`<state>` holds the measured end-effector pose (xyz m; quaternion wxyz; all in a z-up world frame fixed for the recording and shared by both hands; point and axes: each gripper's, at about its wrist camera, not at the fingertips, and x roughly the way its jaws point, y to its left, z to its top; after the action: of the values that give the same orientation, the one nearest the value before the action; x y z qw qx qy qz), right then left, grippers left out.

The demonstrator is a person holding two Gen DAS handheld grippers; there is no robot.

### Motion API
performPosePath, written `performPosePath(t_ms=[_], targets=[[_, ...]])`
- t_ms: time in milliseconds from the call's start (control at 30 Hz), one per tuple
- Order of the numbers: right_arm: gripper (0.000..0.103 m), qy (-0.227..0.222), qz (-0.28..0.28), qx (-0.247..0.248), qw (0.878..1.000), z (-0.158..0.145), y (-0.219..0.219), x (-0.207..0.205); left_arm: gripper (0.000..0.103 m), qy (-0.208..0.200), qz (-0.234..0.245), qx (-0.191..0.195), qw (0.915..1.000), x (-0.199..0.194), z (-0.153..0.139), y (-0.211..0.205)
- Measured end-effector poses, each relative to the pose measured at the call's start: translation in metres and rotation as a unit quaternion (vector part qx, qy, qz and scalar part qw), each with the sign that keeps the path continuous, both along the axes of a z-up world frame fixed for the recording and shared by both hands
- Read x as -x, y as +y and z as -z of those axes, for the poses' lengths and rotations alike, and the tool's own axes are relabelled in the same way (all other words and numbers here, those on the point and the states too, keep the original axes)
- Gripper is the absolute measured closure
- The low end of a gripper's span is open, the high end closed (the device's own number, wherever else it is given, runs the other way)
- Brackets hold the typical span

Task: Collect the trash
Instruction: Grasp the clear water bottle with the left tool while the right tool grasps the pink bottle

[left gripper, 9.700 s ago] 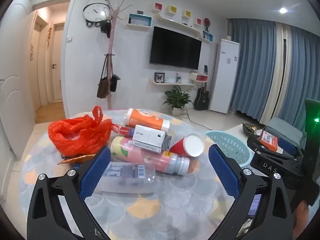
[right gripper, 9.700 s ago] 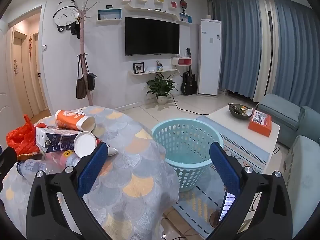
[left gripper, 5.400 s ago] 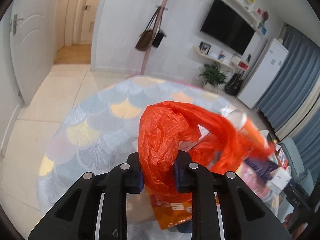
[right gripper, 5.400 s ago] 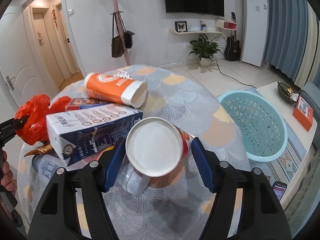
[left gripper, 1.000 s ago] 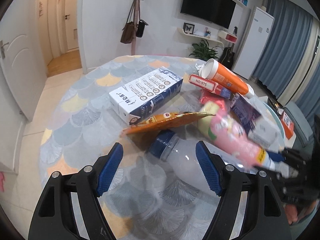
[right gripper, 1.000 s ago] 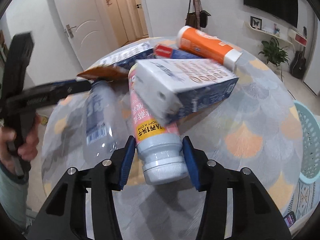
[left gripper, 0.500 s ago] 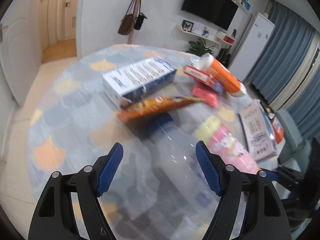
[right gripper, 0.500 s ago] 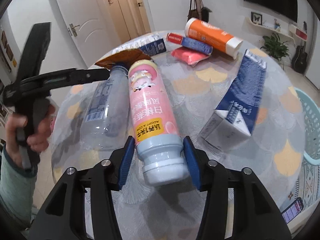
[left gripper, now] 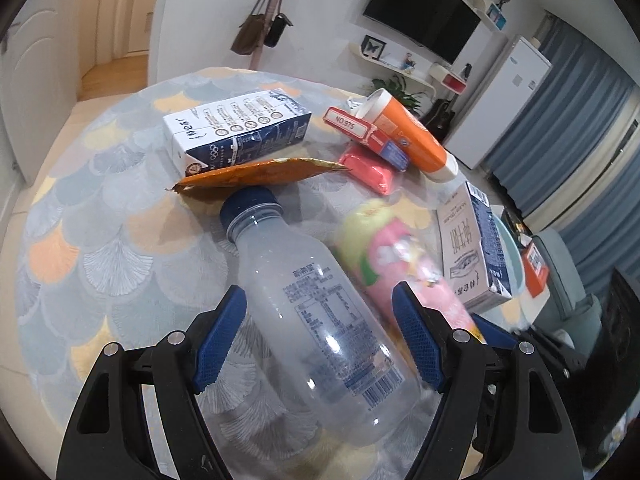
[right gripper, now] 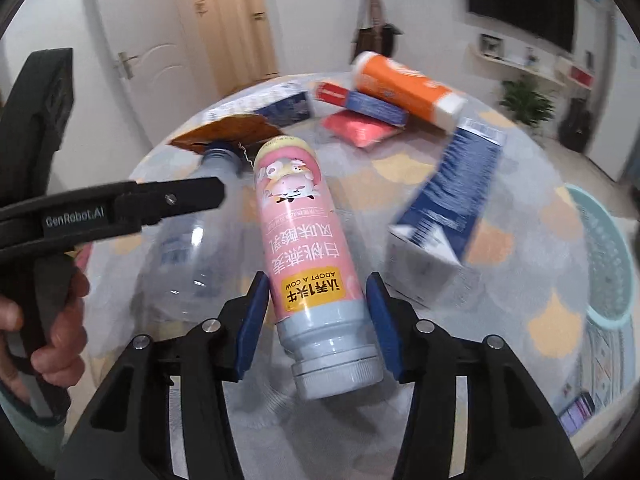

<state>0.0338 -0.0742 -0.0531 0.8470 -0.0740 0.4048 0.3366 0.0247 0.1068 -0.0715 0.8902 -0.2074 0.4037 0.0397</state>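
Right gripper: fingers clamped on the cap end of the pink bottle, cap toward the camera.
Pink bottle axis: runs forward, away from the fingers, and appears lifted off the bench.
Left gripper: fingers apart, straddling the clear bottle, not closed on it.
Clear bottle axis: lies on the bench, blue cap pointing away from the fingers, base between them.
Basket: on the right, beyond the bench edge; the right gripper is judged nearer.
Next move: likely a swing right to the basket.
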Motion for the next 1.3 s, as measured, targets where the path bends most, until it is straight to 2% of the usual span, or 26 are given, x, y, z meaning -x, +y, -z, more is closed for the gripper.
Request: performPosePath(t_ms=[167, 367, 500, 567, 767, 900, 1033, 1100, 1167, 1300], targets=[[0.056, 0.022, 0.041, -0.005, 0.999, 0.002, -0.019, 0.020, 0.029, 0.016, -0.010, -0.024, 0.9995, -0.004, 0.002, -0.007], [0.057, 0.050, 0.034, -0.015, 0.998, 0.004, -0.028, 0.040, 0.028, 0.039, -0.005, -0.057, 0.9976, -0.010, 0.012, -0.018], [0.056, 0.040, 0.032, -0.009, 0.999, 0.002, -0.021, 0.039, 0.035, 0.041, 0.009, -0.052, 0.9977, -0.005, 0.016, -0.016], [0.053, 0.039, 0.031, -0.008, 0.999, 0.001, -0.019, 0.035, 0.039, 0.041, 0.019, -0.051, 0.9977, 0.002, 0.015, -0.013], [0.048, 0.050, 0.022, -0.006, 0.999, 0.004, -0.004, 0.017, 0.039, 0.052, 0.043, -0.025, 0.9974, 0.025, 0.015, 0.004], [0.048, 0.067, 0.020, -0.002, 0.998, 0.012, 0.009, 0.002, 0.039, 0.056, 0.037, -0.025, 0.9974, 0.025, 0.017, 0.008], [0.049, 0.076, 0.015, -0.003, 0.997, 0.016, 0.015, -0.006, 0.038, 0.062, 0.032, -0.023, 0.9973, 0.017, 0.020, 0.006], [0.056, 0.077, 0.012, -0.005, 0.997, 0.017, 0.016, -0.007, 0.041, 0.063, 0.029, -0.032, 0.9971, 0.014, 0.022, 0.003], [0.056, 0.076, 0.007, -0.004, 0.997, 0.017, 0.016, -0.008, 0.042, 0.061, 0.032, -0.041, 0.9968, 0.014, 0.021, 0.001], [0.057, 0.085, 0.001, -0.020, 0.996, 0.016, 0.012, -0.010, 0.044, 0.034, 0.041, -0.032, 0.9980, 0.020, 0.013, -0.001]])
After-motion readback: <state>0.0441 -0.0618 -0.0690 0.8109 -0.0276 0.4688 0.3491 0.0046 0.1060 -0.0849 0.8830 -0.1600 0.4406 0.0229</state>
